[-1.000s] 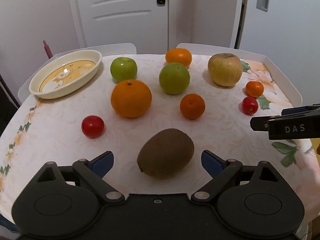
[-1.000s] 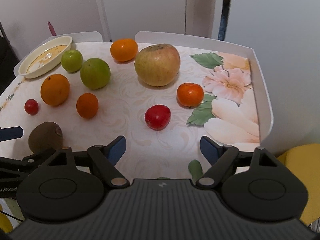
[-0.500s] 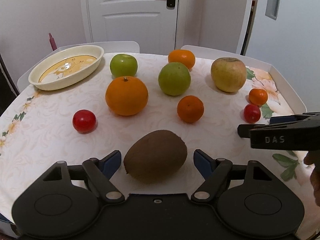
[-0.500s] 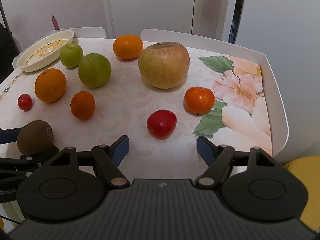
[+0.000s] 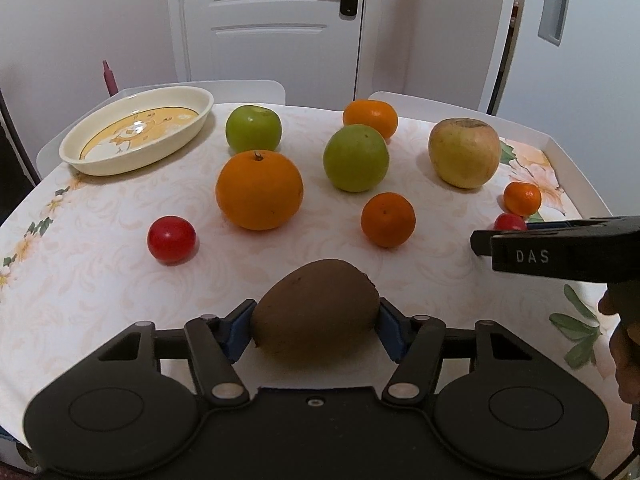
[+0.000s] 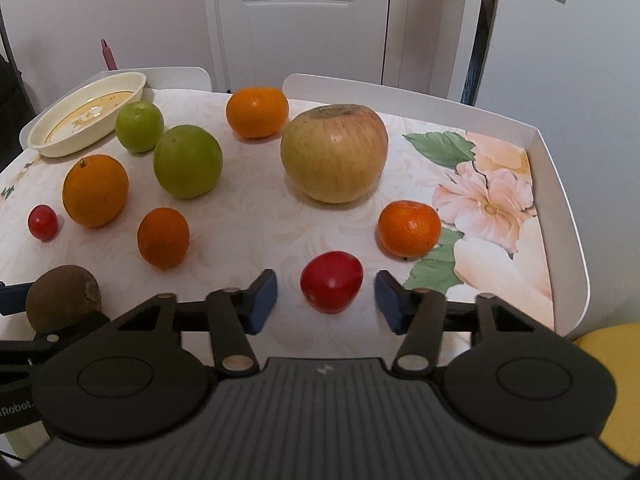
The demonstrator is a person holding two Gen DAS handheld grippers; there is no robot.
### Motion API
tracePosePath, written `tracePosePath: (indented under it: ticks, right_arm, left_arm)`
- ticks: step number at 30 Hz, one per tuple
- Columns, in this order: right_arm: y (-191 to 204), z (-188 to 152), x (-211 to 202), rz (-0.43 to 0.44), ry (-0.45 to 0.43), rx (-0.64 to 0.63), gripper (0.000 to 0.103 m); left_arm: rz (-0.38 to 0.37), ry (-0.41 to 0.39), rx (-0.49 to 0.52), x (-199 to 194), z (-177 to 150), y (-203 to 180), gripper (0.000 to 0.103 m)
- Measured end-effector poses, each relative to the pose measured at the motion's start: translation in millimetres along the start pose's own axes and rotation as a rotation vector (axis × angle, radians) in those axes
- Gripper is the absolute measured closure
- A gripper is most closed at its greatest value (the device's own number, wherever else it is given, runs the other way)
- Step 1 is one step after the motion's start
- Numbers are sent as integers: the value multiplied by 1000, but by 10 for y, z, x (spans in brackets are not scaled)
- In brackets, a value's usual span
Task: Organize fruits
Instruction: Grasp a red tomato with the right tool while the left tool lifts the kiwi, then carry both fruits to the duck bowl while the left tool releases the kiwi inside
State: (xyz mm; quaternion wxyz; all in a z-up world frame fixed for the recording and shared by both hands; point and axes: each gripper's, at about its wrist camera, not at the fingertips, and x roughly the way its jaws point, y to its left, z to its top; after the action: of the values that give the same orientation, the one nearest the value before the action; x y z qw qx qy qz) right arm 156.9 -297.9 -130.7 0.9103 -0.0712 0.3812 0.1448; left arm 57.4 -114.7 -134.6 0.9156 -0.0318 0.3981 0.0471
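The left gripper [image 5: 316,326] has just been closing, and its blue pads now squeeze the fuzzy brown kiwi [image 5: 316,316] on the flowery tablecloth [image 5: 100,280]. The right gripper [image 6: 326,300] has been closing too. The small shiny red tomato [image 6: 331,280] sits between its jaws, but there are still little gaps on both sides. The cream oval dish [image 5: 136,132] waits at ten o'clock.

1. Even, soft indoor light fills both views; colours read clearly
2. Fruits cast faint, short shadows on the tablecloth [image 5: 120,280]
3. Small highlights glint on the red tomato [image 6: 331,281] and the dish [image 5: 138,136]
4. Fisheye bending curves the door [image 5: 272,20] and darkens the corners
5. The near gripper bodies look slightly soft
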Motion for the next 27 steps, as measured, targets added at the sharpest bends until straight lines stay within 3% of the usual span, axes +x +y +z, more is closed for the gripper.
tracePosePath:
  ticks: [2,15,27]
  right_arm:
    - [22,6,-5,-8,-3,-16,56]
    - [26,91,-222,-9,-17,-6,56]
    - [280,529,-655,40,-73,-4,56]
  left_arm:
    - [-2,-1,-3,-6,-2,13,37]
    - [13,-44,-14,-158,92,85,37]
    - [21,-152,-43,-595,549,407,37]
